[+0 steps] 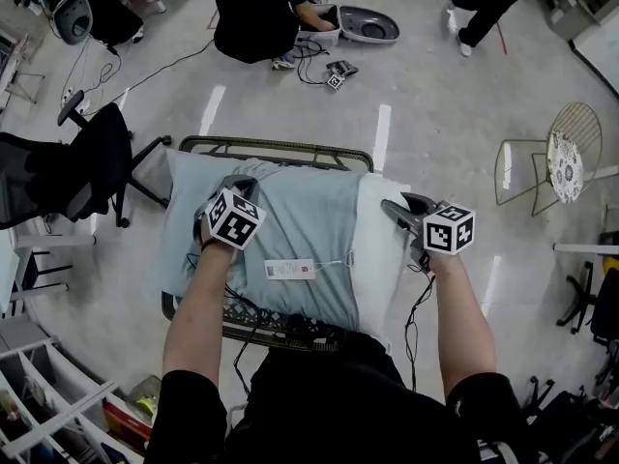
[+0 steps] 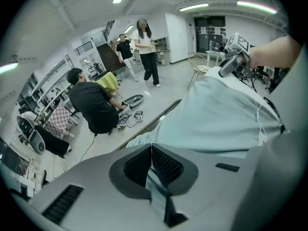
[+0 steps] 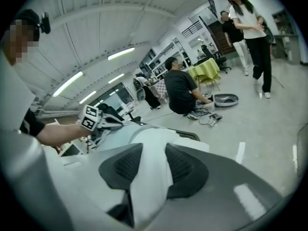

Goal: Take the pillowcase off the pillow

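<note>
Softly creased, pale-blue cloth pillowcase [image 1: 308, 218] sheathes the plump white pillow [image 1: 379, 259].

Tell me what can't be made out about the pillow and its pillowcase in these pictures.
- Print on the white tag: head view, too small to read.
- How far the pillow reaches inside the pillowcase: every view, the cloth covers it.
- Underside of the pillowcase: no view reaches it, since it lies on the metal rack.
- Most of the metal rack: head view, the pillow covers it.
</note>
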`<state>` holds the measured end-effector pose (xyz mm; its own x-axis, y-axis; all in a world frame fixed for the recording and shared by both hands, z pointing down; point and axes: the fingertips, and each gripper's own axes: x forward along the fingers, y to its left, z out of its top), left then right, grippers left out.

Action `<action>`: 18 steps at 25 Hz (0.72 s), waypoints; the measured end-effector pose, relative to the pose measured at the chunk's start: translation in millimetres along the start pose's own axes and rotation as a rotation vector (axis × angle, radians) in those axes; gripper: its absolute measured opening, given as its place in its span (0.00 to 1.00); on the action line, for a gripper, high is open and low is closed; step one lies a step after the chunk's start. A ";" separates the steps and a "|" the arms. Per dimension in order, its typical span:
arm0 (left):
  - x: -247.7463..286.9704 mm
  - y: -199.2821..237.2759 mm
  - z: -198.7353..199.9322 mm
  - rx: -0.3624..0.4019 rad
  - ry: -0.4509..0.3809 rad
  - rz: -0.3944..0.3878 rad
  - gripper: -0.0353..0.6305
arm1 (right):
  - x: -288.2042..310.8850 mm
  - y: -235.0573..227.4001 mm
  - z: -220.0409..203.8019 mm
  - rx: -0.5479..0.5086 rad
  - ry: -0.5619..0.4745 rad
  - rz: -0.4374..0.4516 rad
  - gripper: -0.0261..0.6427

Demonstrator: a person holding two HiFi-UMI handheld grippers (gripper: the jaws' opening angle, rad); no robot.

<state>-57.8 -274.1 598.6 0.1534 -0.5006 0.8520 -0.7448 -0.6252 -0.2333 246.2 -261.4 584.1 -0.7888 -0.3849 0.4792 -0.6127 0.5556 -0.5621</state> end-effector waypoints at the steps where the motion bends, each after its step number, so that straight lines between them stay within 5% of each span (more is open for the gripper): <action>1: -3.8 -4.6 1.2 0.012 -0.013 0.004 0.07 | -2.5 -7.1 -3.5 -0.009 0.012 -0.067 0.29; 4: -19.7 -22.5 5.1 0.020 -0.070 -0.003 0.07 | -22.3 -14.2 -12.6 -0.015 0.001 -0.203 0.36; 13: -83.9 -75.1 -19.8 -0.036 -0.227 -0.104 0.11 | -56.0 73.5 -80.5 0.000 -0.053 -0.264 0.40; 18: -111.3 -138.0 -51.9 -0.067 -0.267 -0.229 0.18 | -81.5 105.4 -141.2 0.025 -0.030 -0.333 0.43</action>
<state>-5.9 -101.0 560.3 0.4789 -0.4966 0.7239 -0.7109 -0.7032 -0.0121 252.9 -67.4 581.0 -0.5460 -0.5642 0.6194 -0.8377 0.3777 -0.3944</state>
